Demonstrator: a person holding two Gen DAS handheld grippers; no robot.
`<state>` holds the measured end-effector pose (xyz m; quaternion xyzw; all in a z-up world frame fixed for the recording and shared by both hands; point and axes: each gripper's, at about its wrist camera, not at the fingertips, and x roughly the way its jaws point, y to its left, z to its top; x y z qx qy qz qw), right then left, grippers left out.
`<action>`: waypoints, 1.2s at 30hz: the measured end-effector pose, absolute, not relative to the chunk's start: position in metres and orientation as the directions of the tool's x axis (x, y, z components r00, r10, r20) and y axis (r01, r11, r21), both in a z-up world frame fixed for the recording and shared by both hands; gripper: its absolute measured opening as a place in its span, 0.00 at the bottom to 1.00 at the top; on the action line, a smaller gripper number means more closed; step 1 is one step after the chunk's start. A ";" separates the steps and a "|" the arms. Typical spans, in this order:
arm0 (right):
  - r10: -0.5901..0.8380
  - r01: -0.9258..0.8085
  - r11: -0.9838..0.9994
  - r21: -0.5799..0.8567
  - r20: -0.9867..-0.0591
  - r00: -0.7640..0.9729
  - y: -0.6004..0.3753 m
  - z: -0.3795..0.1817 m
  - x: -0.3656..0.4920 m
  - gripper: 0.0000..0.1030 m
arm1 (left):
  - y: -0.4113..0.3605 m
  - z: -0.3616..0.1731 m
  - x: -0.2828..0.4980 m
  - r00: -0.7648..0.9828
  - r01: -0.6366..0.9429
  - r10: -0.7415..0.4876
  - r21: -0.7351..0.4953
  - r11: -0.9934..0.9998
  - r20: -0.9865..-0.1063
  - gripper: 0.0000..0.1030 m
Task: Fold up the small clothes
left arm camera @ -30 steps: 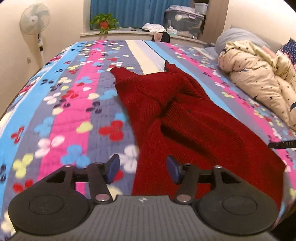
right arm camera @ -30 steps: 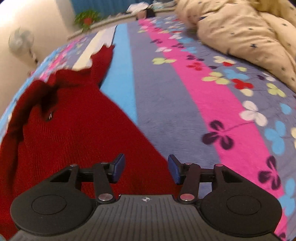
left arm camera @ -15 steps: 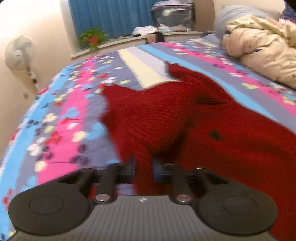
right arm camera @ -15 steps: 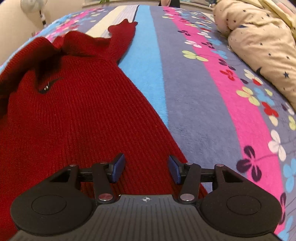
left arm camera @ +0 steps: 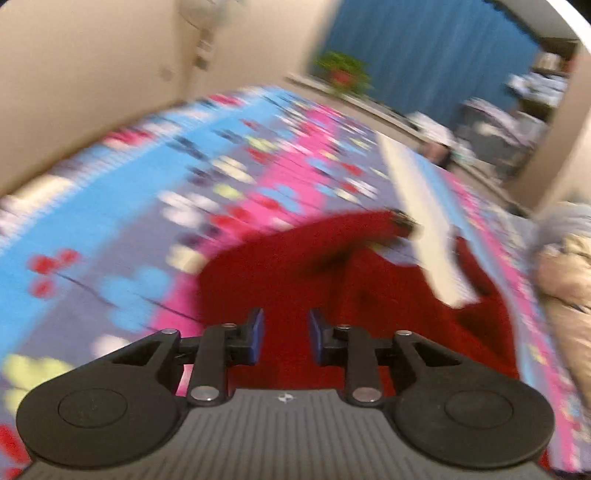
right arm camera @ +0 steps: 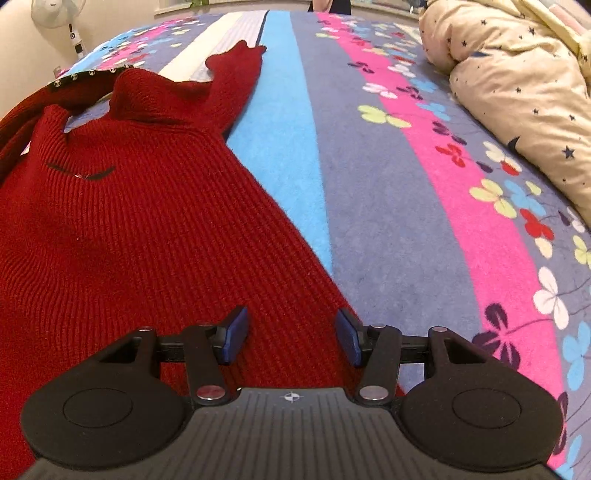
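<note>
A dark red knit sweater (right arm camera: 122, 221) lies spread on the striped flowered bedspread (right arm camera: 388, 206). One sleeve (right arm camera: 236, 70) reaches toward the far side. In the blurred left wrist view the sweater (left arm camera: 351, 291) lies ahead with a sleeve (left arm camera: 332, 236) stretched out to the left of a cream stripe. My left gripper (left arm camera: 285, 336) is open and empty just above the sweater's left part. My right gripper (right arm camera: 291, 336) is open and empty over the sweater's right hem edge.
A cream star-print duvet (right arm camera: 517, 85) is piled on the bed's right side. A standing fan (right arm camera: 62, 18) is by the left wall. A potted plant (left arm camera: 343, 72) sits on the sill before the blue curtain (left arm camera: 424, 55).
My left gripper was shut on a fold of the sweater half a second ago; it has let go, opened, and swung left. The sleeve now lies spread out. The right gripper moved slightly.
</note>
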<state>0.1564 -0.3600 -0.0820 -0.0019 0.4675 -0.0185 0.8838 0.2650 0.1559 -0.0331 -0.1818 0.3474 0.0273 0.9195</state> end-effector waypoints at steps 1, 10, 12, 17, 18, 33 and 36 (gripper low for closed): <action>-0.037 0.033 0.999 -0.022 -0.826 0.562 -0.360 -0.083 0.157 0.53 | 0.148 -0.038 0.272 0.752 -0.135 -0.109 -0.314 0.940 -0.650 0.44; -0.060 0.048 0.998 -0.039 -0.820 0.569 -0.355 -0.086 0.158 0.53 | 0.077 -0.074 0.360 0.728 -0.073 0.076 0.033 0.997 -0.681 0.72; -0.061 0.044 0.998 -0.043 -0.820 0.569 -0.353 -0.086 0.158 0.53 | 0.068 -0.084 0.381 0.703 -0.063 0.130 0.121 0.991 -0.699 0.72; -0.056 0.033 0.998 -0.046 -0.824 0.563 -0.352 -0.090 0.163 0.53 | 0.121 -0.071 0.405 0.702 -0.148 0.200 0.135 0.980 -0.684 0.36; -0.057 0.028 0.998 -0.050 -0.824 0.563 -0.352 -0.090 0.164 0.53 | 0.141 -0.061 0.402 0.706 -0.184 0.205 0.103 0.977 -0.679 0.30; -0.087 0.048 0.996 -0.073 -0.835 0.544 -0.345 -0.087 0.163 0.52 | 0.335 -0.009 0.202 0.723 -0.513 0.139 -0.390 0.765 -0.677 0.02; -0.082 0.044 0.997 -0.069 -0.837 0.541 -0.345 -0.085 0.160 0.52 | 0.301 -0.008 0.226 0.755 -0.374 -0.003 -0.435 0.819 -0.655 0.16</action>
